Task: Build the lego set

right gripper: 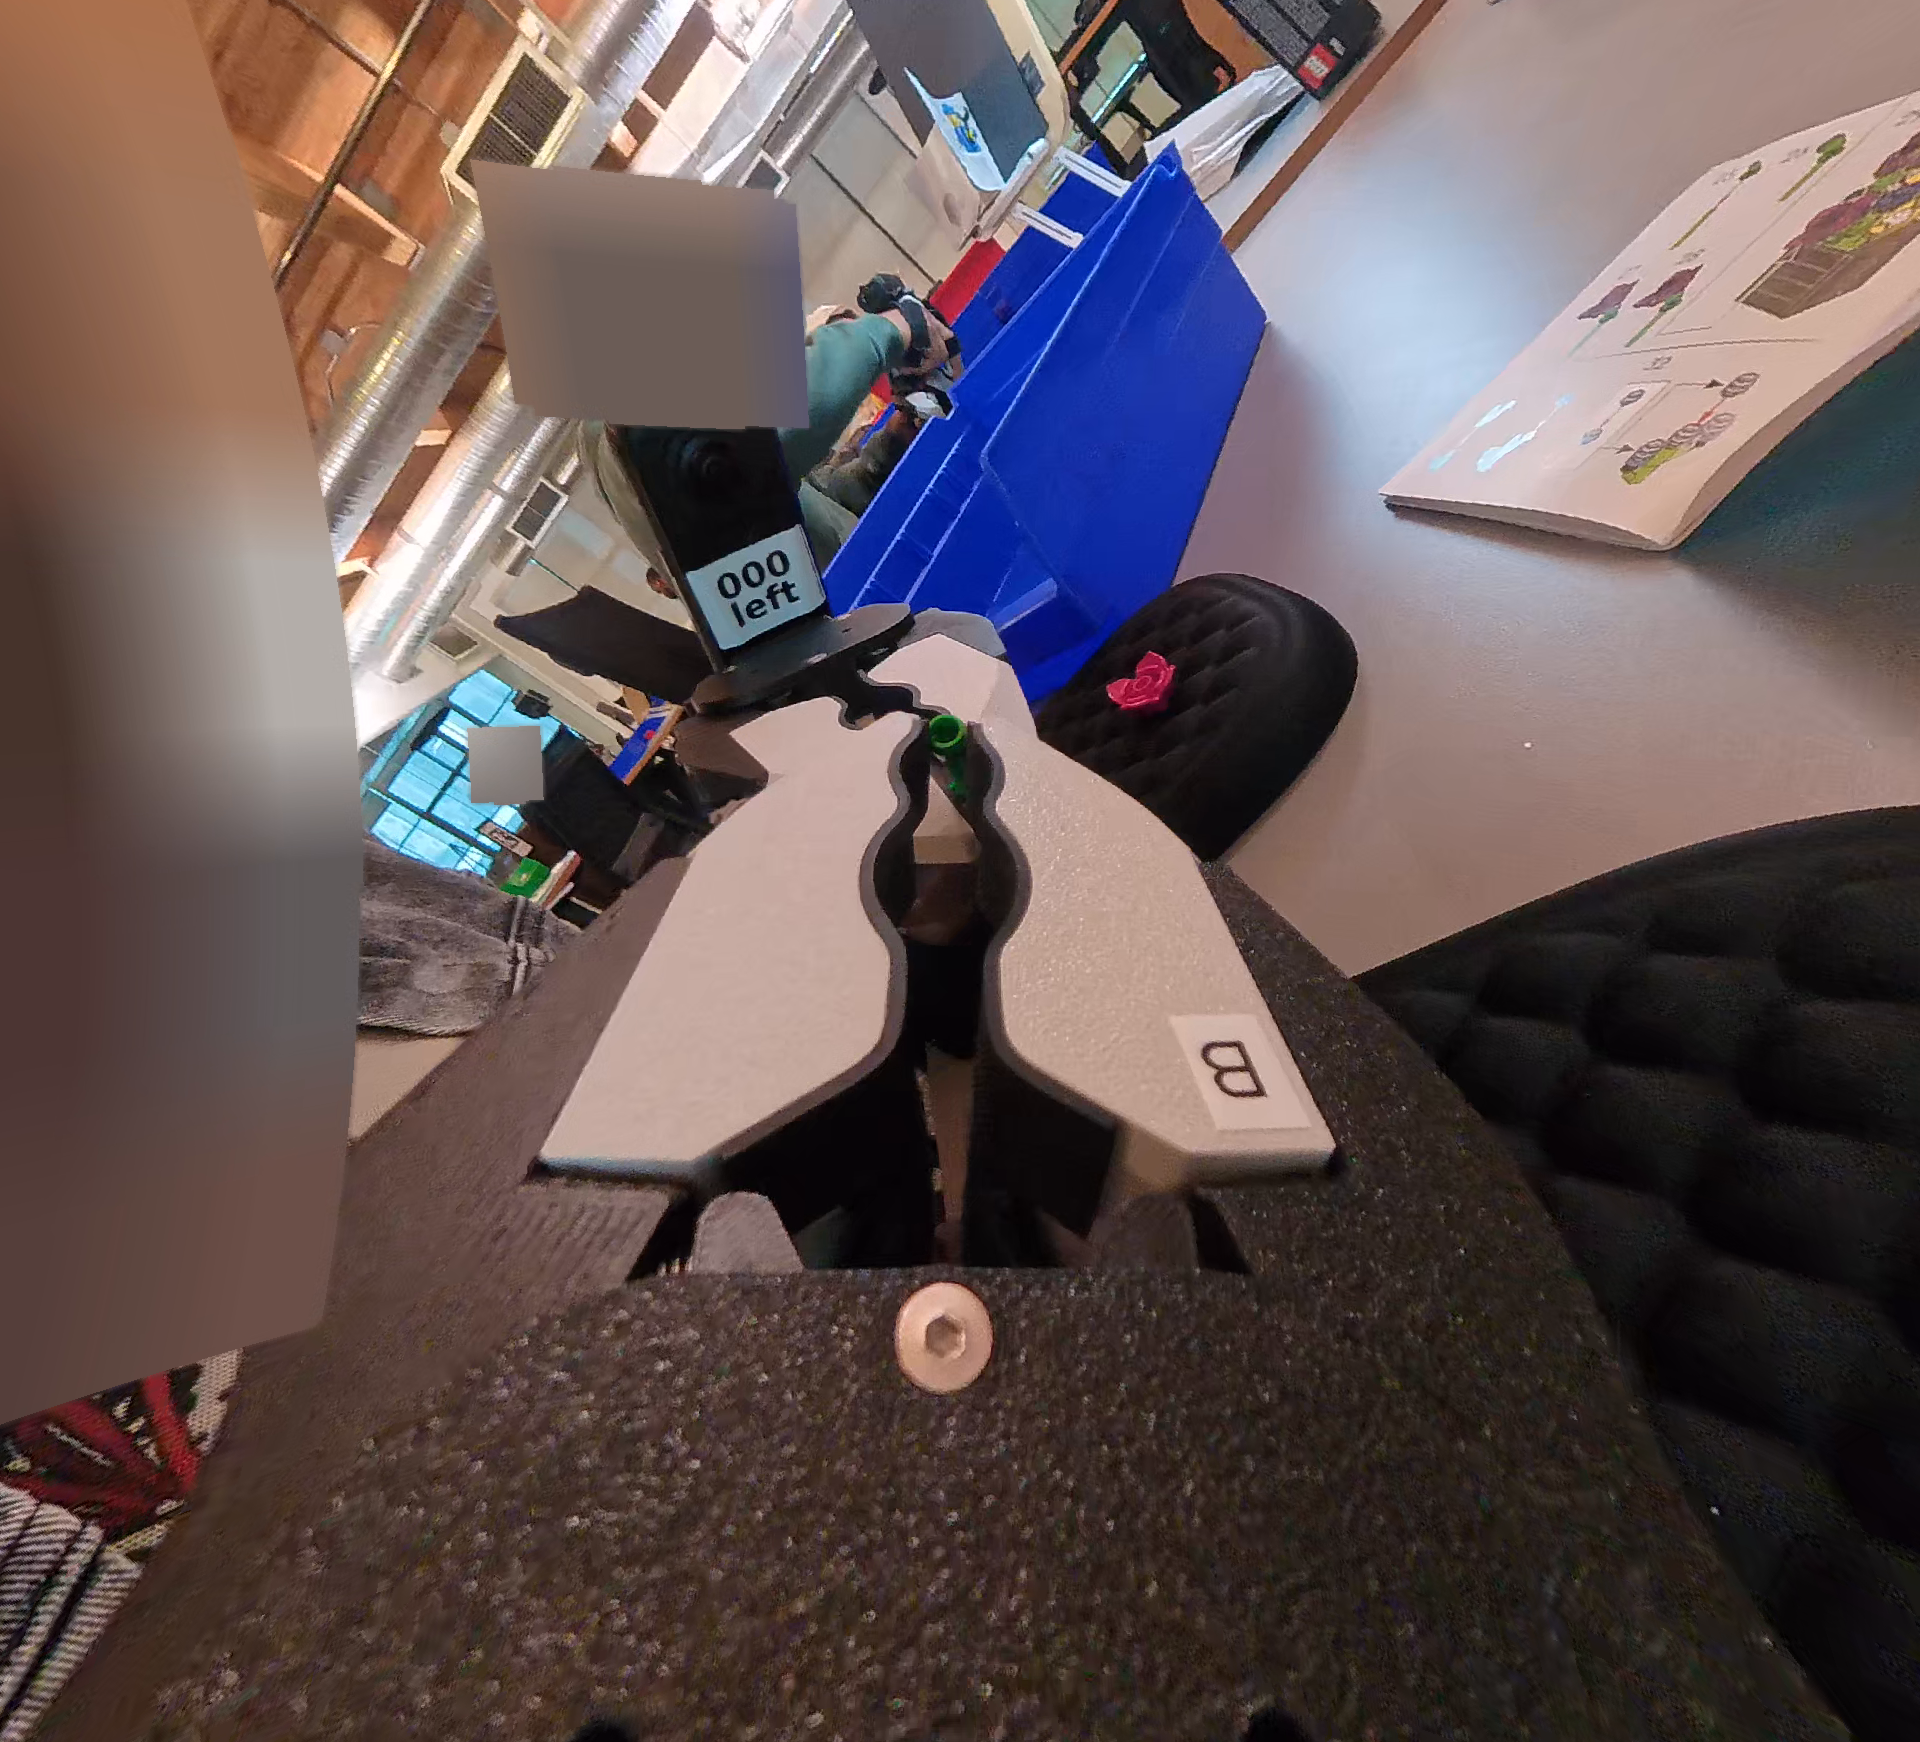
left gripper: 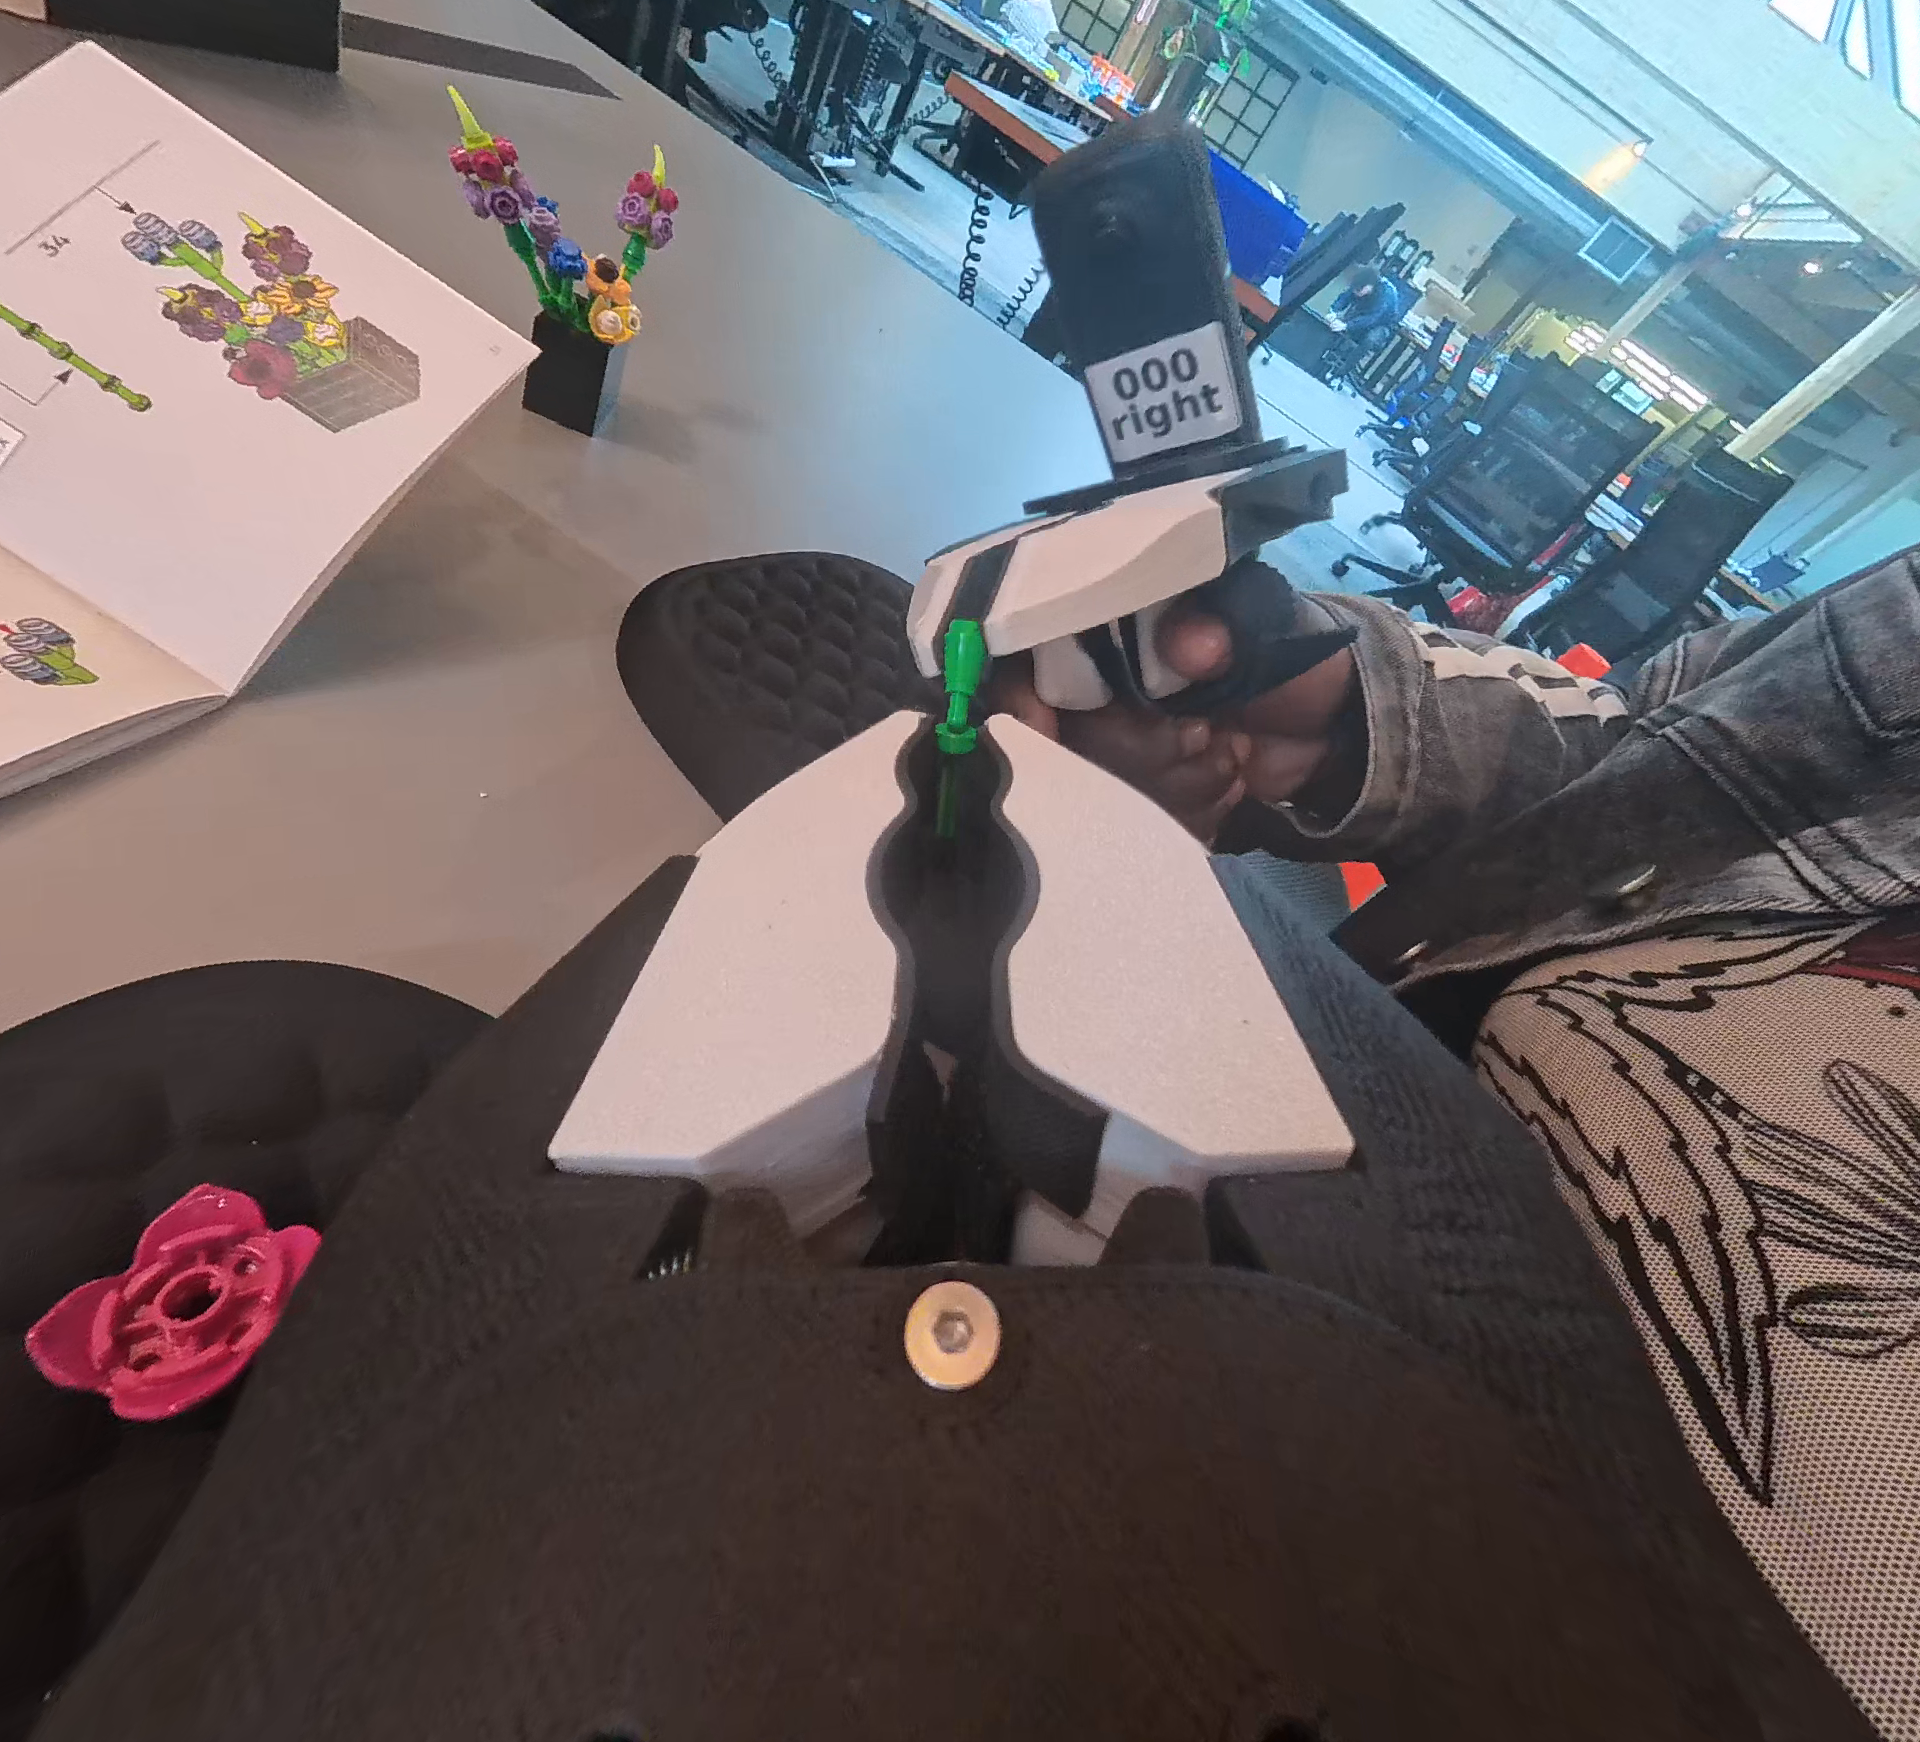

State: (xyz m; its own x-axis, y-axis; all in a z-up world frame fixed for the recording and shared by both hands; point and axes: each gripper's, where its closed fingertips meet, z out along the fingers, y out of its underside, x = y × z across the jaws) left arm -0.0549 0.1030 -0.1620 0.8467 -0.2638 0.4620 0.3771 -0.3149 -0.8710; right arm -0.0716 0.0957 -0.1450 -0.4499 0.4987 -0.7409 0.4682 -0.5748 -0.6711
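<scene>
A thin green lego stem [left gripper: 950, 762] is held in the air between both grippers, above the table's near edge. My left gripper [left gripper: 951, 728] is shut on its lower part. My right gripper [left gripper: 964, 648] comes in from the right, tip to tip with the left, and is shut on the stem's thicker upper end. In the right wrist view the stem [right gripper: 948, 747] sits between the right gripper's [right gripper: 951, 742] closed tips, with the left gripper [right gripper: 914, 690] just beyond. A pink lego flower [left gripper: 171, 1297] lies on a black padded tray [left gripper: 156, 1100]; it also shows in the right wrist view [right gripper: 1141, 682].
A lego bouquet in a black pot [left gripper: 566, 279] stands on the grey table [left gripper: 790, 342], next to the open instruction booklet [left gripper: 208, 362]. A second black padded tray [left gripper: 758, 643] lies behind the grippers. Blue bins [right gripper: 1091, 404] stand at the table's left. Left and right tips are no more than a few centimetres apart. From either gripper's tips it is about 12 centimeters to the pink lego flower [left gripper: 171, 1297]. My right wrist view [right gripper: 1153, 681] looks at it from another angle.
</scene>
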